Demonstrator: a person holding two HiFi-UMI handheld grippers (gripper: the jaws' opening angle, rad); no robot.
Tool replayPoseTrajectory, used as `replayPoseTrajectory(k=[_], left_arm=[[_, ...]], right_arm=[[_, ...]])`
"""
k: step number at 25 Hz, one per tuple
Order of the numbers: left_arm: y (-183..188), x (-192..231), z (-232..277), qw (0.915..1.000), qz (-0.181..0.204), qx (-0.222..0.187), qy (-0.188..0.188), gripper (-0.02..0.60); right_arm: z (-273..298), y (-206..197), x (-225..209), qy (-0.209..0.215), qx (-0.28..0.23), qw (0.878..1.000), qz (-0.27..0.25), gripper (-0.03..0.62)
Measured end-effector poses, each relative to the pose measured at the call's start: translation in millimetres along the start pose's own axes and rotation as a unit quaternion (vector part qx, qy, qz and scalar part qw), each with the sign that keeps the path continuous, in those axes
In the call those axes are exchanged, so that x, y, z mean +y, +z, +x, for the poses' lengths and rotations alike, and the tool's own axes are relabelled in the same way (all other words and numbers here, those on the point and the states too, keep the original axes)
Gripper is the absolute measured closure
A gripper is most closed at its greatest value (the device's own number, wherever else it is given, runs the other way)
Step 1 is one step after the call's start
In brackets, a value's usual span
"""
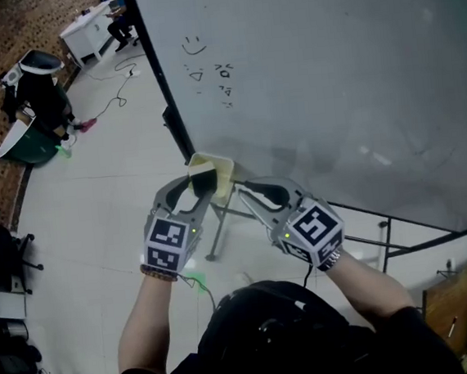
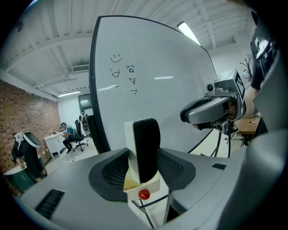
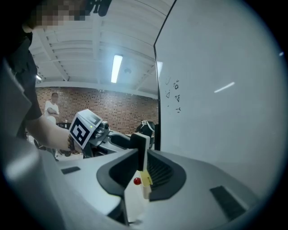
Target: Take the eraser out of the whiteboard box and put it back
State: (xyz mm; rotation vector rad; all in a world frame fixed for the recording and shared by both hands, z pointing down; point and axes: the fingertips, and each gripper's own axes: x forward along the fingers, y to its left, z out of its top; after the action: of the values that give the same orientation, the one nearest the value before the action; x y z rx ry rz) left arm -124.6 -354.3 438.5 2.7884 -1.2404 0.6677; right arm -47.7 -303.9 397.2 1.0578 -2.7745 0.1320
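A cream whiteboard box (image 1: 220,173) hangs at the whiteboard's lower left corner. The eraser (image 1: 202,180), white with a black felt face, stands upright with its lower end in the box. My left gripper (image 1: 201,188) is shut on the eraser. In the left gripper view the eraser (image 2: 145,148) fills the gap between the jaws, above the box (image 2: 145,185) and its red knob (image 2: 143,194). My right gripper (image 1: 238,190) is shut on the box's right wall. In the right gripper view that thin yellowish wall (image 3: 145,177) sits between the pads, with the eraser (image 3: 139,143) above it.
The whiteboard (image 1: 329,74) carries a few small marker doodles (image 1: 205,65). Its metal stand legs (image 1: 219,229) run under my hands. A green bin (image 1: 28,146) and a white desk (image 1: 87,33) stand far left. A wooden panel (image 1: 458,300) leans at lower right.
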Motion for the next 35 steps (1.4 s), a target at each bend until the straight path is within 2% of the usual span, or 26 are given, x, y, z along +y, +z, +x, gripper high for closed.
replayPoseTrajectory(k=[4,8,13,17,25,35], left_arm=[[1,11,14,0.9995,0.029,0.007,-0.01,0.394],[3,21,28,0.9971,0.074,0.015,-0.014,0.394],[4,27,46,0.9887,0.146,0.021,-0.024,0.394],[3,25,57,0.9828,0.18,0.018,-0.037,0.394],[-5,22,73,0.9737,0.218,0.018,-0.063,0.394],[-17,24,86,0.9721,0.218,0.025,-0.083,0.388]], right_arm=[[8,-2,-10,-0.026,0.002,1.0,0.0,0.545],[15,-5,-20,-0.046,0.004,0.999,0.005,0.557],[22,-10,-30,-0.066,0.009,0.998,0.013,0.562],[26,-13,-37,-0.077,0.011,0.997,0.017,0.563],[35,-15,-46,-0.091,0.014,0.996,0.019,0.568],[45,-21,-53,-0.099,0.023,0.995,0.022,0.568]])
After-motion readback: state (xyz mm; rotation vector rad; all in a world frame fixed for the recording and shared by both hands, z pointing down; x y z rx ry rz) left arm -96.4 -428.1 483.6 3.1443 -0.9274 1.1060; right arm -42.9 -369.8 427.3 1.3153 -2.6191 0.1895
